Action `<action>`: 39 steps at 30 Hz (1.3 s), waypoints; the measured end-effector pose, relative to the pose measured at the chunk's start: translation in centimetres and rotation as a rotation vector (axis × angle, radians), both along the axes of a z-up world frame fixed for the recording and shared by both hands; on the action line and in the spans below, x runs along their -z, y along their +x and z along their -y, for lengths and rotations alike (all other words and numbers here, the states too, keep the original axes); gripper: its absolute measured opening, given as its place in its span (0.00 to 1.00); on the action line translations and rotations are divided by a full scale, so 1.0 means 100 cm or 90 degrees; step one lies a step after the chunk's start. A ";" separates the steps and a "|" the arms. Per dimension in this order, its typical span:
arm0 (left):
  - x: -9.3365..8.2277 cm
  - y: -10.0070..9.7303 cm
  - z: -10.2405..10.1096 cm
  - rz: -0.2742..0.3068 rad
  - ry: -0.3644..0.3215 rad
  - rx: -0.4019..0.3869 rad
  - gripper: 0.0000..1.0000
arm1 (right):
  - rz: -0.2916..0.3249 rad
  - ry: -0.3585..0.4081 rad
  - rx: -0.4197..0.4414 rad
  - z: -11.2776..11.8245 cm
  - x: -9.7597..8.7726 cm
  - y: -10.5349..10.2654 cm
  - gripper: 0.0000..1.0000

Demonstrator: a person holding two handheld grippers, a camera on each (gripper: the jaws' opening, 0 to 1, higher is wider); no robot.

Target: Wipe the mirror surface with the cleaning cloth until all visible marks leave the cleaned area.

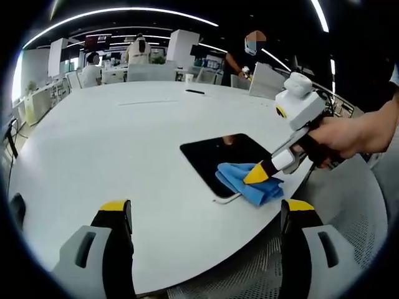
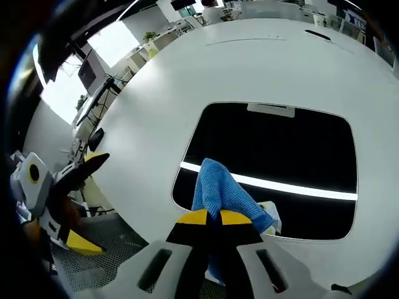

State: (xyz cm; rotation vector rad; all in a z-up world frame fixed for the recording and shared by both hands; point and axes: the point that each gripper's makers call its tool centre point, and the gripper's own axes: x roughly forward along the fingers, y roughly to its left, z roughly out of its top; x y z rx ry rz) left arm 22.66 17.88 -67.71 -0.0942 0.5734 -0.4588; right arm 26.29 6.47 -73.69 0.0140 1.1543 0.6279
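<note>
Pinching the blue cloth on the mirror, right gripper; left gripper wide.

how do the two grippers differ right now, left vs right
The right gripper is shut on the blue cloth at the mirror; the left gripper is open and holds nothing. The right reaches over the mirror; the left hangs back at the white table edge. Both have yellow-tipped black jaws.
</note>
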 end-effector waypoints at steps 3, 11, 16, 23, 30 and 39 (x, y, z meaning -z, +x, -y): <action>0.000 0.000 0.000 -0.001 0.000 0.003 0.99 | 0.000 0.003 0.006 0.004 0.000 0.000 0.00; 0.000 0.000 0.001 -0.001 -0.004 0.001 0.99 | 0.004 0.008 0.012 0.014 0.000 0.001 0.00; 0.000 0.000 0.002 -0.003 -0.006 0.004 0.99 | -0.003 0.007 0.030 0.022 0.000 0.002 0.00; 0.000 0.000 0.002 -0.003 -0.006 0.006 0.99 | -0.005 0.012 0.046 0.028 0.001 0.004 0.00; 0.001 -0.001 0.003 -0.007 -0.005 0.010 0.99 | -0.012 0.014 0.052 0.029 0.001 0.005 0.00; 0.001 -0.001 0.002 -0.009 -0.005 0.010 0.99 | -0.005 0.011 0.047 0.026 0.001 0.014 0.00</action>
